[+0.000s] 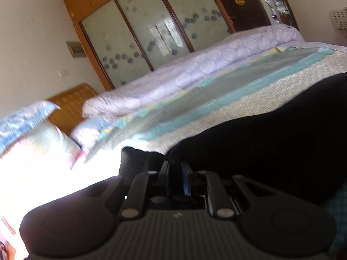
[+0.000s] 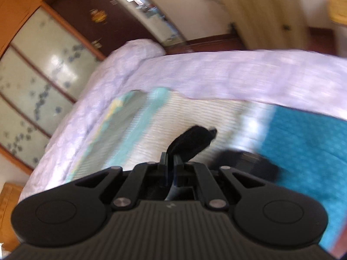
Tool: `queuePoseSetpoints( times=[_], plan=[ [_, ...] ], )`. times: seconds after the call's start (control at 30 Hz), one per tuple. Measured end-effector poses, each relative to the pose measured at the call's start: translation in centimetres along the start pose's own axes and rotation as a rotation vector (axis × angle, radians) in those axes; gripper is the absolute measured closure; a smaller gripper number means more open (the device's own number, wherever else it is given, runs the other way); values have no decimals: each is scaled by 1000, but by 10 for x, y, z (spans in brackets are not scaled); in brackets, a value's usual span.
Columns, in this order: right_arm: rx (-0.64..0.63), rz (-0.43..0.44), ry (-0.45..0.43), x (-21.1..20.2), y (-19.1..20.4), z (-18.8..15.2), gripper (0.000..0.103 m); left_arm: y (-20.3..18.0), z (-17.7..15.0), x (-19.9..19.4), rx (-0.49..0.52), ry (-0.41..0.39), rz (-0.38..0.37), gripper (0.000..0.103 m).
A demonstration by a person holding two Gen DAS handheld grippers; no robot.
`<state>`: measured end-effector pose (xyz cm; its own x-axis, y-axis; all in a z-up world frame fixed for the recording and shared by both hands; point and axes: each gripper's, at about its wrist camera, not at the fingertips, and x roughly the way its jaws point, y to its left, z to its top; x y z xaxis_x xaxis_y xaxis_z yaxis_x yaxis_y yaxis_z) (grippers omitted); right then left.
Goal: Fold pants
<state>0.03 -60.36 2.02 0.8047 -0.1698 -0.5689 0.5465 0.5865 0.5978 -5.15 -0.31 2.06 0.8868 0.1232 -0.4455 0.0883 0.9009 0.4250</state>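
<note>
While both wrist views tilt hard and smear with blur, I can still read the grips. My left gripper [image 1: 174, 164] has its jaws clenched on the black pants [image 1: 271, 134]: a ribbed black edge of the cloth bunches just left of the fingers, and the bulk of the garment spreads dark to the right, over the pale woven mat [image 1: 249, 91] that covers the bed.

My right gripper [image 2: 171, 162] is likewise clamped on the pants [image 2: 190, 143]; a black fold of cloth stands up from between the closed fingers, lifted off the mat [image 2: 173, 117]. Another dark patch of cloth lies blurred just to the right, at the edge of a teal blanket [image 2: 308, 143].

Beyond the mat I see a rolled lilac quilt [image 1: 195, 69] along the far side of the bed, a flowered pillow [image 1: 32, 134] at the left, and a wooden wardrobe [image 1: 134, 32] with frosted, flower-printed sliding panels against the wall.
</note>
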Motion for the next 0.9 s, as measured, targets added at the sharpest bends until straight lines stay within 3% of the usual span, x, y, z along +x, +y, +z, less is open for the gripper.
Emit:
queuePoseSetpoints(
  times=[0.1, 0.2, 0.27, 0.43, 0.5, 0.63, 0.7, 0.77, 0.83, 0.9],
  plan=[
    [80, -115, 68, -11, -51, -28, 90, -9, -24, -7, 16, 121, -56, 81],
    [194, -171, 94, -24, -85, -49, 65, -4, -38, -17, -43, 198, -113, 77],
    [227, -130, 74, -38, -94, -58, 64, 10, -42, -29, -112, 201, -143, 71],
    [187, -122, 33, -64, -82, -56, 59, 59, -49, -48, -325, 202, -184, 58],
    [172, -94, 10, -72, -77, -56, 59, 85, -50, -48, -449, 210, -223, 43],
    [122, -30, 20, -66, -56, -60, 58, 129, -53, -31, -715, 228, -325, 29],
    [91, -4, 46, -61, -44, -68, 58, 140, -52, -13, -799, 246, -368, 13],
    [63, 18, 74, -60, -32, -78, 58, 146, -51, 8, -848, 254, -395, 13],
    [39, 31, 106, -57, -23, -90, 58, 144, -50, 36, -879, 300, -369, 19],
    [21, 35, 138, -54, -15, -101, 58, 143, -49, 62, -877, 357, -348, 81]
  ],
)
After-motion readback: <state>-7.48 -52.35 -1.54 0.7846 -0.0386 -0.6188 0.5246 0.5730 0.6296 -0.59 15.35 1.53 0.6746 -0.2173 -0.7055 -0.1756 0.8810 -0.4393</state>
